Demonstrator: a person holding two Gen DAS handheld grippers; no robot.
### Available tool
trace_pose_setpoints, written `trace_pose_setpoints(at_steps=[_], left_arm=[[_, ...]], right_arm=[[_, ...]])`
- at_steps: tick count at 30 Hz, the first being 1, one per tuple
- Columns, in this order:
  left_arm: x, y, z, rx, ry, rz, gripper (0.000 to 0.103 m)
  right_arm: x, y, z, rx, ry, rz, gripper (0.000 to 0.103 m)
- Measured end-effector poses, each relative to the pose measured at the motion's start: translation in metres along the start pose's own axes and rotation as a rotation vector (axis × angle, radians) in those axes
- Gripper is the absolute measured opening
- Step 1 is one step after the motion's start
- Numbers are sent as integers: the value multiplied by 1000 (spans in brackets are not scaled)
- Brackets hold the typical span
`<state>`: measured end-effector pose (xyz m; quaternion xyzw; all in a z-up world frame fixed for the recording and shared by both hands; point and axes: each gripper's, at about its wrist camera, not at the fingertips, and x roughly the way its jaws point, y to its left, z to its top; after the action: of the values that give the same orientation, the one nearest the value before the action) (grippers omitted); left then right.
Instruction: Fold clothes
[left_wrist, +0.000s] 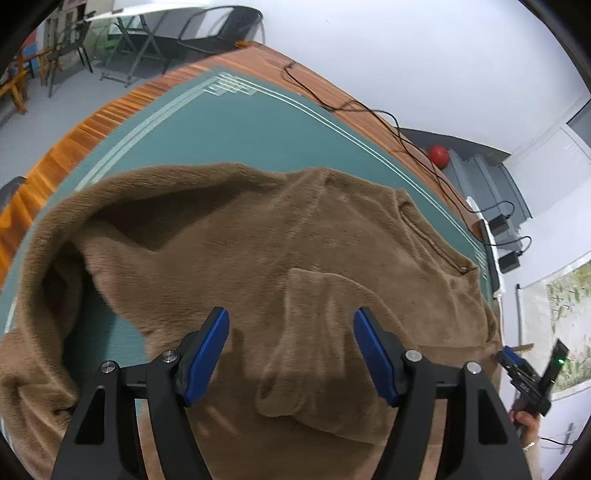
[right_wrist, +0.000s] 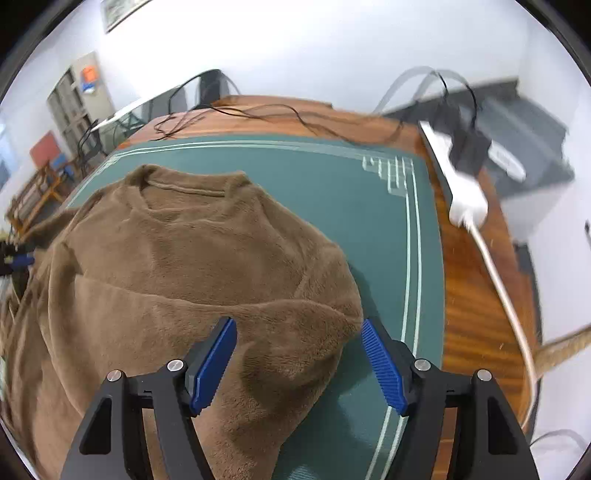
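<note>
A fuzzy brown sweater (left_wrist: 280, 243) lies spread on the green mat (left_wrist: 258, 125). A sleeve is folded across its body and another sleeve curves round at the left. My left gripper (left_wrist: 291, 325) is open, just above the folded sleeve, holding nothing. In the right wrist view the sweater (right_wrist: 177, 266) shows with its collar at the far side. My right gripper (right_wrist: 299, 332) is open over the sweater's right edge, with its right finger above the mat (right_wrist: 369, 206). The right gripper also shows in the left wrist view (left_wrist: 517, 365), beside the sweater's right edge.
The mat lies on a wooden table (right_wrist: 472, 280). Black cables (left_wrist: 369, 110) run along the table's far edge. A white power strip (right_wrist: 461, 192) with a black adapter lies at the right. A red ball (left_wrist: 438, 156) and chairs (left_wrist: 207, 33) stand beyond the table.
</note>
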<state>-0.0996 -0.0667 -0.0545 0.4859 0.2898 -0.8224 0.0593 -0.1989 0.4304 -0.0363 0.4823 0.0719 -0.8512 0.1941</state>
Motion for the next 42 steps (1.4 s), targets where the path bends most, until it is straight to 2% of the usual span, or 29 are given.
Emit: trace_pose_setpoints(at_steps=[4, 6, 7, 8, 9, 10, 11, 16, 18, 19, 21, 23, 25, 26, 28, 29, 31, 35, 38, 42], left_arm=[[25, -12, 4, 30, 61, -6, 78], [40, -18, 5, 41, 97, -2, 78], [47, -21, 5, 44, 113, 1, 78], [49, -25, 4, 52, 117, 0, 66], [49, -30, 4, 68, 112, 2, 48], [49, -35, 3, 83, 107, 3, 22], [45, -40, 4, 97, 90, -5, 17], [-1, -63, 15, 150, -99, -49, 17], [-4, -70, 20, 177, -126, -31, 17], [2, -73, 24, 200, -119, 6, 17], [24, -74, 27, 243, -65, 129, 19], [46, -63, 27, 222, 0, 188, 36], [62, -48, 26, 188, 42, 232, 42], [59, -43, 25, 178, 33, 220, 46], [50, -42, 22, 169, 7, 220, 51], [45, -44, 20, 178, -8, 225, 53], [37, -50, 16, 203, -35, 223, 55], [32, -73, 5, 294, -62, 189, 66], [47, -80, 3, 327, -20, 176, 67], [68, -79, -3, 347, 21, 213, 67]], right_arm=[[23, 5, -6, -1, 76, 24, 70], [30, 14, -10, -33, 99, 12, 46], [33, 19, -11, -49, 106, 6, 42], [31, 23, -11, -63, 96, -1, 34], [28, 27, -12, -77, 84, -11, 29], [24, 28, -11, -83, 68, -30, 28], [20, 27, -11, -81, 53, -45, 25], [0, 10, -13, 9, -32, -135, 20], [-1, 3, -15, 55, -41, -152, 20], [3, -1, -16, 73, -27, -164, 20], [8, -2, -17, 80, -15, -184, 20], [13, -3, -17, 90, -6, -189, 21], [13, -5, -15, 99, -5, -179, 22], [12, -5, -14, 100, -4, -178, 29], [4, -8, -14, 106, -32, -194, 56], [-3, -9, -15, 113, -54, -204, 75], [-16, -13, -16, 129, -97, -219, 78], [-32, 0, -10, 151, -135, -121, 78], [-27, 36, -7, 62, -98, -51, 78], [-5, 75, -13, -20, -24, 1, 78]])
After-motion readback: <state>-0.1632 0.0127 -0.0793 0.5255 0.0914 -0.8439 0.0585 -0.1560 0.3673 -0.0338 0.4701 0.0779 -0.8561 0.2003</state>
